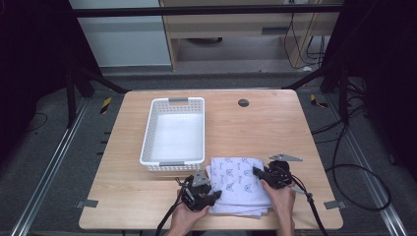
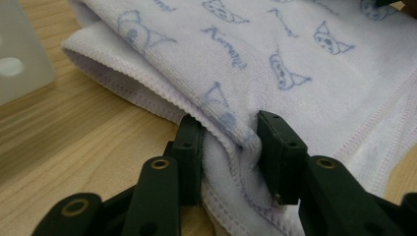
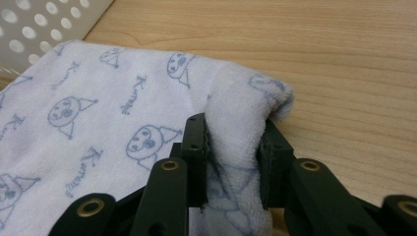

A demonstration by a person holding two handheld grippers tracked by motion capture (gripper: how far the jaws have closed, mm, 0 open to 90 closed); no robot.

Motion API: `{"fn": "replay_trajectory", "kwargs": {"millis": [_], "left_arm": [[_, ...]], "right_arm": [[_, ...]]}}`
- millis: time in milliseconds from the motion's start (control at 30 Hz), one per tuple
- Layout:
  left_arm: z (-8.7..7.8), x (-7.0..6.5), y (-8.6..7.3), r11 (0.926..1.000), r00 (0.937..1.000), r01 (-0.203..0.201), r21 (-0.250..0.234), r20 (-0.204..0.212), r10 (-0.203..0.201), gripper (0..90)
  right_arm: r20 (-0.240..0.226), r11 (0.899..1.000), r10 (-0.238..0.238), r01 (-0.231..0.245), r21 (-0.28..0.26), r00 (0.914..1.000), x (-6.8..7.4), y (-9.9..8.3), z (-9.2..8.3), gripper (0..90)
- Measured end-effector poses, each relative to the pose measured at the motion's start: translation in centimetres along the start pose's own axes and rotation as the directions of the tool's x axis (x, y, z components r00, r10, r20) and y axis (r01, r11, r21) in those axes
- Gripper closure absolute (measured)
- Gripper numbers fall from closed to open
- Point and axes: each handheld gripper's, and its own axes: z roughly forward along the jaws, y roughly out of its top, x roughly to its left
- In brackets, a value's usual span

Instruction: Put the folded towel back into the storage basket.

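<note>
High view: a folded white terry towel with blue cartoon prints [image 1: 239, 186] lies near the front edge of the light wooden table [image 1: 275, 128], just right of a white perforated plastic basket [image 1: 173, 132]. The left gripper [image 1: 215, 195] meets the towel's near-left corner, the right gripper [image 1: 256, 171] its right edge.

Left gripper view: both jaws pinch the towel's hemmed fold.

Right gripper view: both jaws clamp a bunched towel corner.

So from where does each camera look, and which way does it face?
High view: above the person's side, looking forward and down at the table, basket, towel; forearms and both grippers enter below.
Left gripper view: along its jaws, pinching the towel's edge.
Right gripper view: along its jaws, pinching a towel fold.
Both gripper views share the towel and basket.
</note>
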Motion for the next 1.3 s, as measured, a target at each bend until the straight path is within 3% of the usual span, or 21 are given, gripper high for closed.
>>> {"fn": "replay_trajectory", "kwargs": {"millis": [300,533,767,1300], "left_arm": [[-0.1,-0.5,-0.1,0.9995,0.9994,-0.029,-0.009,-0.019,0.029,70.7],[-0.4,-0.5,0.0,0.9996,0.9997,-0.02,-0.022,-0.012,0.019,72.4],[-1.3,-0.7,0.4,0.9989,0.9996,-0.027,-0.04,0.007,0.027,72.9],[-3.5,-1.5,1.3,0.9945,0.9976,-0.063,-0.083,0.022,0.066,72.8]], "right_arm": [[0.009,1.0,-0.009,0.009,-0.009,0.9999,0.1,0.0,-0.1,73.3],[0.004,1.0,0.006,-0.006,-0.025,1.0,0.2,-0.1,-0.3,73.8],[-0.017,0.999,0.005,-0.006,-0.053,0.9998,0.2,0.3,-1.3,74.0],[-0.028,0.992,-0.032,0.028,-0.121,0.9991,2.1,1.6,-4.6,73.9]]}}
